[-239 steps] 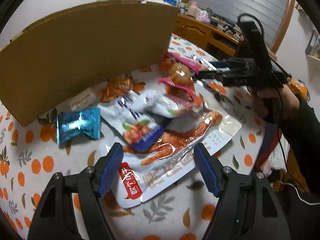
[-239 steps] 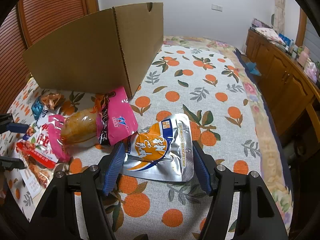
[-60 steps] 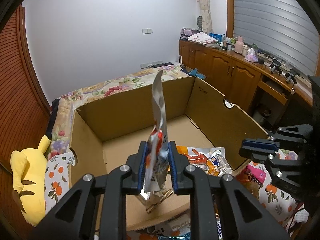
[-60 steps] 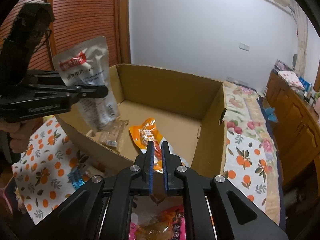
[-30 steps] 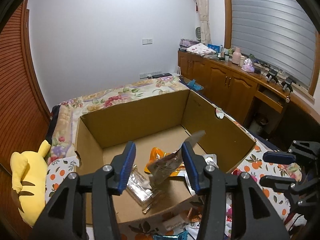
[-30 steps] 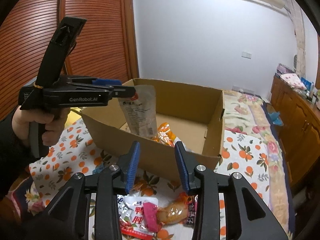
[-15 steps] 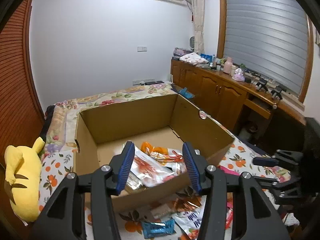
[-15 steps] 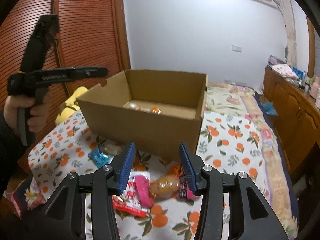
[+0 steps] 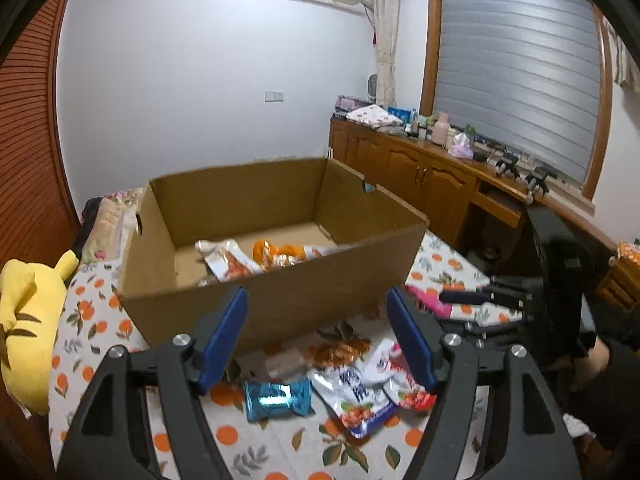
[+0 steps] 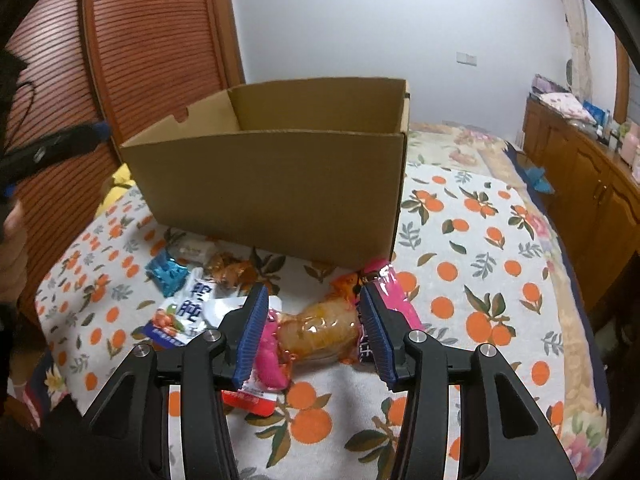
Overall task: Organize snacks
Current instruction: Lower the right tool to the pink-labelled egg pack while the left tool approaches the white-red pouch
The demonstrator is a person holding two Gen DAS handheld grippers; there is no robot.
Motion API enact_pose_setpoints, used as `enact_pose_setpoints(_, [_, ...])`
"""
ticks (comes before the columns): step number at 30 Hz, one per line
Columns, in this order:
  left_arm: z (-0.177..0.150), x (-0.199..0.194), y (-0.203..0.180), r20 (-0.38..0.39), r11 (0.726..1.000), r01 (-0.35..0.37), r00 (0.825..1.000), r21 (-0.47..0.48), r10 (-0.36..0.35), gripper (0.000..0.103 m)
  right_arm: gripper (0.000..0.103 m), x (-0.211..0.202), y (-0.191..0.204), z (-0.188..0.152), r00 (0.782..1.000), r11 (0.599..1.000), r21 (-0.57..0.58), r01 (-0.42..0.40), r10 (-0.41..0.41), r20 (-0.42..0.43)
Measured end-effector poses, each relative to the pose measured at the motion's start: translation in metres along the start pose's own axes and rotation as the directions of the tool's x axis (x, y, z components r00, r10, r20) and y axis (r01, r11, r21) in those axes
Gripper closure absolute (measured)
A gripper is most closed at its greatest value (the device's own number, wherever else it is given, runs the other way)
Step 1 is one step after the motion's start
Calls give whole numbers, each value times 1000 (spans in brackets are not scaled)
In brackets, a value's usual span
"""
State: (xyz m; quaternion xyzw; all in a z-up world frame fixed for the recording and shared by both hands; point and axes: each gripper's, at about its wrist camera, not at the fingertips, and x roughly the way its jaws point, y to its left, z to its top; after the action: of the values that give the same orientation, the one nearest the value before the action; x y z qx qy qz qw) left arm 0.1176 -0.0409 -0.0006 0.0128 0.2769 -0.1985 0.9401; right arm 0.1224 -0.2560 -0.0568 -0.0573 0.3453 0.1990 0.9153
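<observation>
Right wrist, clear pink-edged snack pack, glossy orange contents

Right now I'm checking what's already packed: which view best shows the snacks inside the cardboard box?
The left wrist view: it looks over the cardboard box rim onto the packets inside. In the right wrist view the box's near wall hides them.

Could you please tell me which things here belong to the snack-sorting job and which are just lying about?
For the job:
- box
- packets in the box
- blue packet
- pink packet
- white packet
- left tongs, right tongs, both open and empty

Lying about:
- yellow plush
- cabinet
- tablecloth
</observation>
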Motion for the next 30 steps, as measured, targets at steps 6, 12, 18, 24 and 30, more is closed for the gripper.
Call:
enact_pose_setpoints(6, [-30, 10, -13, -38, 1000, -3, 999, -11, 3, 31, 52, 16, 1, -2, 998, 999, -1, 54, -54, -35])
enact_pose_setpoints(12, [-50, 17, -9, -66, 999, 8, 998, -52, -11, 31, 47, 28, 3, -13, 991, 994, -34, 104, -107, -85])
enact_pose_setpoints(18, [-62, 20, -4, -78, 998, -7, 997, -67, 2, 31, 47, 20, -5, -22, 990, 995, -9, 96, -96, -102])
enact_pose_setpoints(24, [-68, 23, -4, -86, 997, -15, 996, -73, 8, 31, 47, 3, -16, -33, 990, 995, 21, 96, -94, -106])
enact_pose_setpoints(30, [-74, 31, -5, -113, 996, -25, 993, -82, 16, 31, 47, -1, -25, -26, 996, 993, 108, 57, -49, -75])
